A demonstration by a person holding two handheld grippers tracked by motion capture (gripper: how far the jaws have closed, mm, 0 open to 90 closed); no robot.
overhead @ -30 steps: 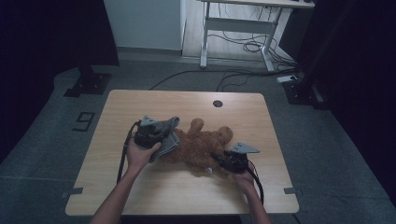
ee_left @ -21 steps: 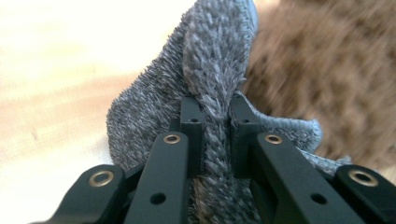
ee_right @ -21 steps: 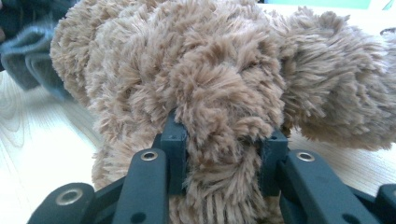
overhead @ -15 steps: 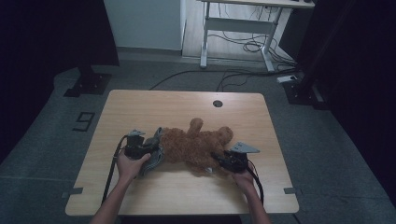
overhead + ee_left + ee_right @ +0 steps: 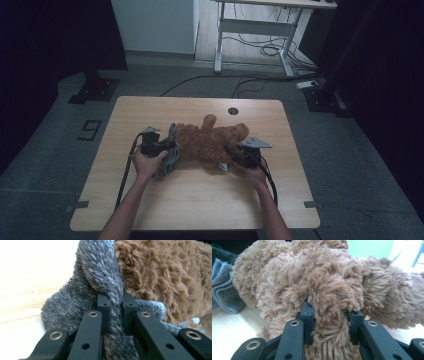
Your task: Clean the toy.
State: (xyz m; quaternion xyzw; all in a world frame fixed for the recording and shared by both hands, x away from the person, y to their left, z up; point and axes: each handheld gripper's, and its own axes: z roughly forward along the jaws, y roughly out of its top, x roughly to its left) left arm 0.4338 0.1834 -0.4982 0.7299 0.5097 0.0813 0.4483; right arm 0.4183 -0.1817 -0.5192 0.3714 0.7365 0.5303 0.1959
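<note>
A brown plush bear (image 5: 207, 140) lies across the middle of the wooden table (image 5: 200, 200). A grey fuzzy cloth (image 5: 170, 159) is bunched against its left end. My left gripper (image 5: 166, 146) is shut on a fold of that grey cloth (image 5: 100, 267), low over the table, with the bear's fur (image 5: 162, 272) just beyond. The fold is pinched between the pads of the left gripper (image 5: 115, 302). My right gripper (image 5: 231, 150) is at the bear's right side. Its jaws have just been closing and now squeeze a thick plush limb (image 5: 332, 297). The right gripper (image 5: 332, 312) faces the bear, with the grey cloth (image 5: 224, 290) behind at the left.
A round cable hole (image 5: 232, 111) sits near the table's far edge. Bare wood spreads in front of the bear and at both sides. Beyond the table stand a desk frame (image 5: 250, 35) and floor cables (image 5: 270, 50).
My left hand has come down from above the bear and moved left with the grey cloth. The right hand and the bear have shifted slightly toward the table's far side.
</note>
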